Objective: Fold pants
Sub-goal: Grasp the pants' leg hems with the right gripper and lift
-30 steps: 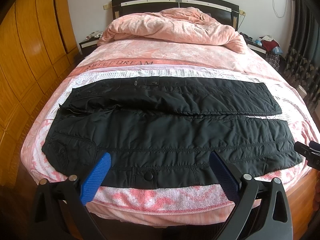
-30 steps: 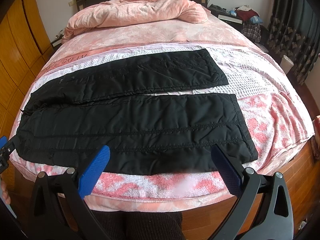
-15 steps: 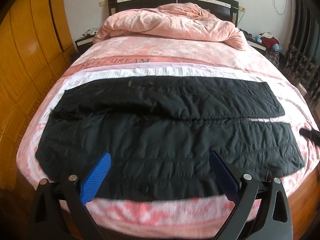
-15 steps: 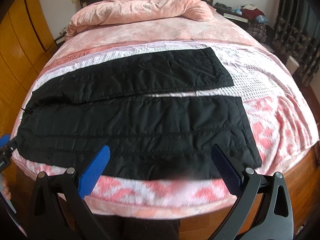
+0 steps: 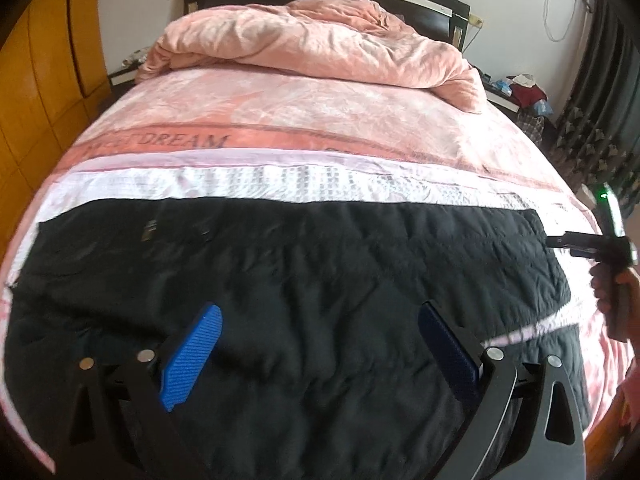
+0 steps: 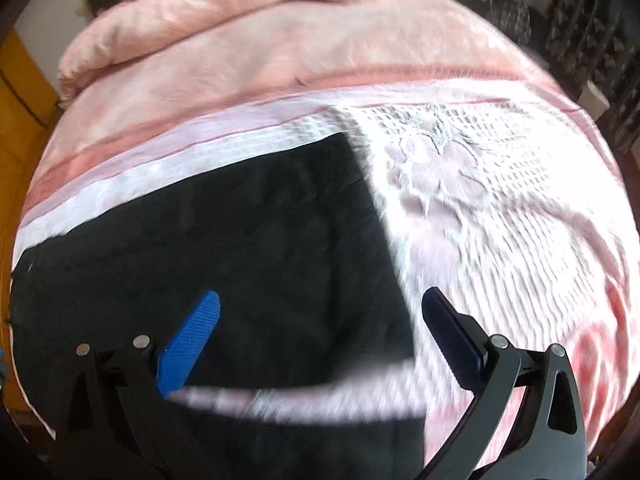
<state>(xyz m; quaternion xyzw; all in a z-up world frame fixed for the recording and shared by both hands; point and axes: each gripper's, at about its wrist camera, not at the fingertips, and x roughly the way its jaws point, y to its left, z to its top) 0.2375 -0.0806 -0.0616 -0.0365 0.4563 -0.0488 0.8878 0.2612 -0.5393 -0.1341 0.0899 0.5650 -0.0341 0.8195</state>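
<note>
Black quilted pants (image 5: 300,272) lie spread flat across the near end of the bed, legs side by side and running left to right. My left gripper (image 5: 320,332) hovers open low over the pants' middle, nothing between its blue pads. In the right wrist view, which is blurred, the pants (image 6: 240,248) fill the left half, and the far leg's hem ends near the centre. My right gripper (image 6: 320,320) is open over that hem end, straddling the cloth's right edge. The right gripper (image 5: 596,240) also shows at the left wrist view's right edge, held in a hand.
The bed carries a pink and white blanket (image 5: 320,176) under the pants. A heaped pink duvet (image 5: 312,44) lies at the headboard. Wooden wardrobe doors (image 5: 36,80) stand on the left, a cluttered nightstand (image 5: 524,92) and dark curtains (image 5: 608,100) on the right.
Both grippers have moved forward and lower over the bed, from beyond its near edge to above the pants. Both stayed open. The pants have not shifted.
</note>
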